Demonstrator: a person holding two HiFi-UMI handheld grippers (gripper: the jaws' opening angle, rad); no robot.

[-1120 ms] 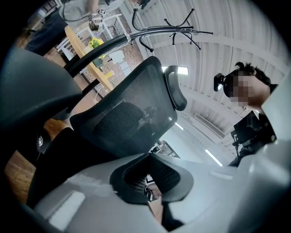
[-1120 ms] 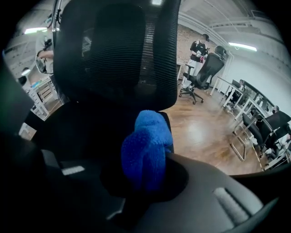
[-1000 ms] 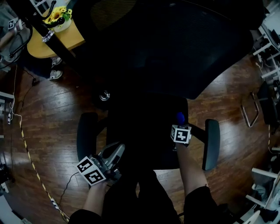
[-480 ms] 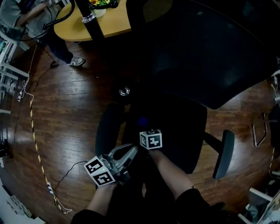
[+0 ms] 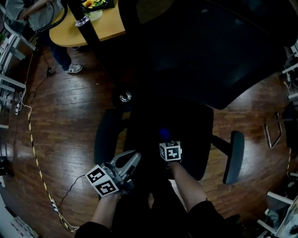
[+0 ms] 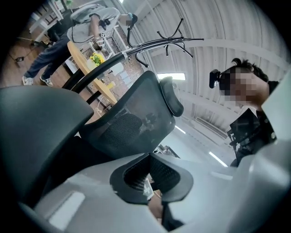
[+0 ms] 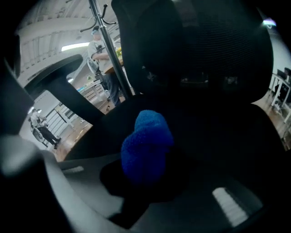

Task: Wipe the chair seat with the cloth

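Note:
The black chair seat (image 5: 191, 125) lies below me, between its two armrests. My right gripper (image 5: 166, 141) is shut on a bunched blue cloth (image 5: 164, 134) and presses it on the seat, left of centre. In the right gripper view the cloth (image 7: 146, 143) sticks out between the jaws of the right gripper (image 7: 142, 178), against the dark seat (image 7: 223, 136). Off the seat's front left corner my left gripper (image 5: 134, 157) is shut on nothing. In the left gripper view that gripper (image 6: 148, 181) points up at the chair's mesh back (image 6: 132, 123).
The chair's back (image 5: 209, 51) rises behind the seat, with the left armrest (image 5: 106, 135) and right armrest (image 5: 233, 155) at the sides. A round wooden table (image 5: 100, 30), a black pole (image 5: 86, 25) and a standing person (image 5: 28, 11) are at the far left. A striped cable (image 5: 37, 162) runs over the wooden floor.
The right gripper dragged the cloth from the seat's right side to its left side, then came back a little toward the middle. The left gripper stayed near the front left corner.

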